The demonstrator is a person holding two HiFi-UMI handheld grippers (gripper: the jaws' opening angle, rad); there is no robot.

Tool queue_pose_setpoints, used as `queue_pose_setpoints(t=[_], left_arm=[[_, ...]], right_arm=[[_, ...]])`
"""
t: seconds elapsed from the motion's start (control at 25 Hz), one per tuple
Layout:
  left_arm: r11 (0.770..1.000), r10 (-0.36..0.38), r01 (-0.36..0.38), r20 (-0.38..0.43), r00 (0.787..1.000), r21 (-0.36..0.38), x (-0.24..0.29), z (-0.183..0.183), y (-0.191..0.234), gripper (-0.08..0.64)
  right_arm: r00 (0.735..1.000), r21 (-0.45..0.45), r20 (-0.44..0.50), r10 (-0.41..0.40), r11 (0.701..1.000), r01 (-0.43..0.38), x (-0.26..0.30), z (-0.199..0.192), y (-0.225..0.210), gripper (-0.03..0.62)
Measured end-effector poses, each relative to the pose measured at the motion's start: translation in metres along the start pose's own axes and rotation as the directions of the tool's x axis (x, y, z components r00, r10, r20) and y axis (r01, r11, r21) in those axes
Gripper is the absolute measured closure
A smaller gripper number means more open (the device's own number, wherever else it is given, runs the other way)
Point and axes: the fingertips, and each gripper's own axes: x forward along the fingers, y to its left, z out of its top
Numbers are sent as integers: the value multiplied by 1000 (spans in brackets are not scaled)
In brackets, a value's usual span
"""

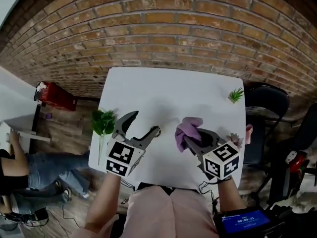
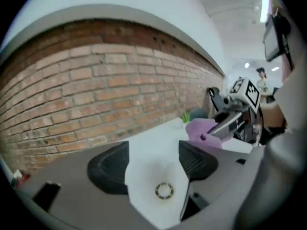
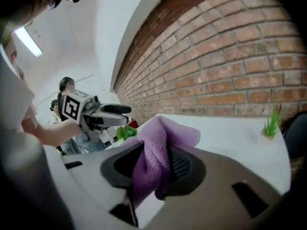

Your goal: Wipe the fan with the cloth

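My right gripper [image 1: 195,138] is shut on a purple cloth [image 1: 187,131] and holds it above the near right part of the white table [image 1: 168,88]. In the right gripper view the cloth [image 3: 156,150] hangs bunched between the two dark pads, and its folds rise above them. To the left of it, my left gripper [image 1: 145,123] stands open over the table with nothing between its jaws. The left gripper view shows only bare white tabletop between its pads [image 2: 108,166], with the purple cloth [image 2: 201,128] off to the right. No fan shows in any view.
A leafy green plant [image 1: 103,122] lies at the table's left edge. A small green plant [image 1: 236,94] stands at the far right corner and a succulent [image 1: 234,140] at the right edge. A black chair [image 1: 267,103] is to the right, a brick wall behind, and a person [image 1: 20,167] sits low on the left.
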Motion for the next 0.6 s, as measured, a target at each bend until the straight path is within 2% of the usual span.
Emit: queue_pose_setpoints(t=[0.04,0.08,0.12,0.16,0.28,0.36,0.48,0.6], left_arm=[[997,74,-70,83,994,-45,-15,22,7,279],[986,154,-143,154,976,-83,-29,43,15,379],[971,232,-213,213,949,-110,-43,62,23,480],[954,296,-271,263,918,-129,-55,80,30,541],[918,396,-362,385,833,-162,-86,123,38,543],[902,430,-401,435,791,-160,-102,140,42,545],[886,453,-442,469,758,-141,-116,152,47,545],[884,451,-448,483,750,-130,-120,153,43,545]], right_arm=[[999,-28,49,-21,999,22,-5,23,2,468],[994,-55,100,-41,997,47,-9,47,4,466],[986,-80,154,-61,994,74,-14,72,6,465],[975,-104,209,-81,989,104,-20,96,8,463],[923,-174,359,-140,961,214,-38,151,19,462],[891,-223,422,-169,933,283,-46,172,30,462],[866,-268,462,-190,901,341,-48,184,45,462],[858,-271,474,-197,895,355,-48,184,51,462]])
